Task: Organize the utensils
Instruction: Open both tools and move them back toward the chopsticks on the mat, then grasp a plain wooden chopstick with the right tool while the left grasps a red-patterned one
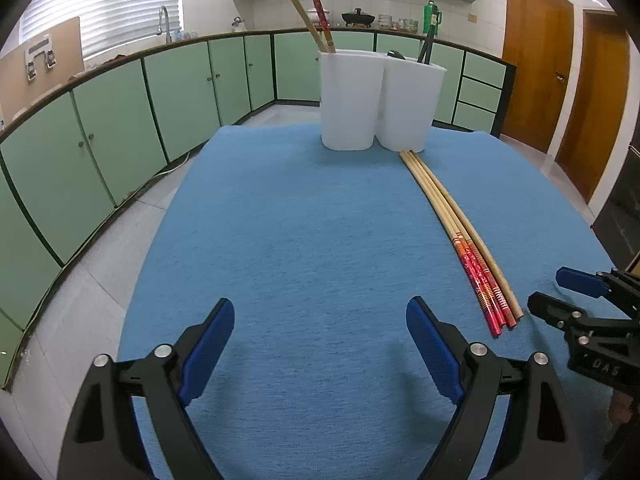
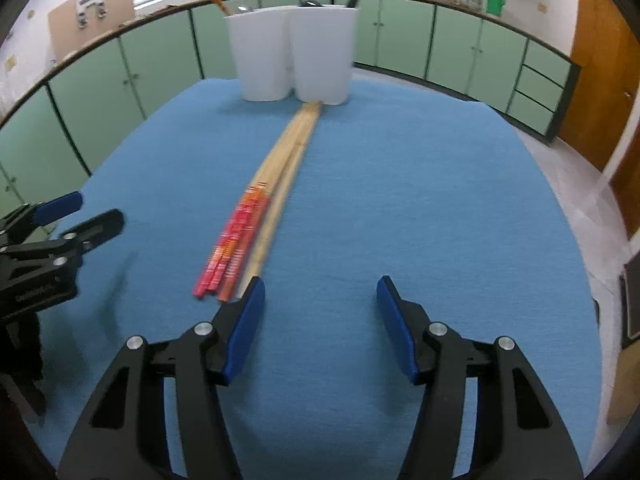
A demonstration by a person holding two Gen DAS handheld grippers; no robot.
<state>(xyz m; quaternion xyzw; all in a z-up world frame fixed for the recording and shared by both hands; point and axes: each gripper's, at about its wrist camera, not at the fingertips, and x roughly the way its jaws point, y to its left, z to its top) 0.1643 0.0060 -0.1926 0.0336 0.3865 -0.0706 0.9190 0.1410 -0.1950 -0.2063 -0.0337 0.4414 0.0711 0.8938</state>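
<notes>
You are partway through: the white holder [image 1: 380,100] at the far end of the desk [image 1: 280,240] already has a few utensils standing in its two compartments, but a bundle of chopsticks [image 1: 460,232] lies flat on the blue cloth, far tips touching the holder's base. Your left gripper [image 1: 320,344] is spread and empty, well left of them. Your right gripper [image 2: 320,320] is also spread and empty, just right of their near red ends

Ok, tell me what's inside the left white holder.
Two chopsticks stick out of the left white holder: a plain wooden one and a red one. The solid walls hide their lower ends and anything else inside.
</notes>
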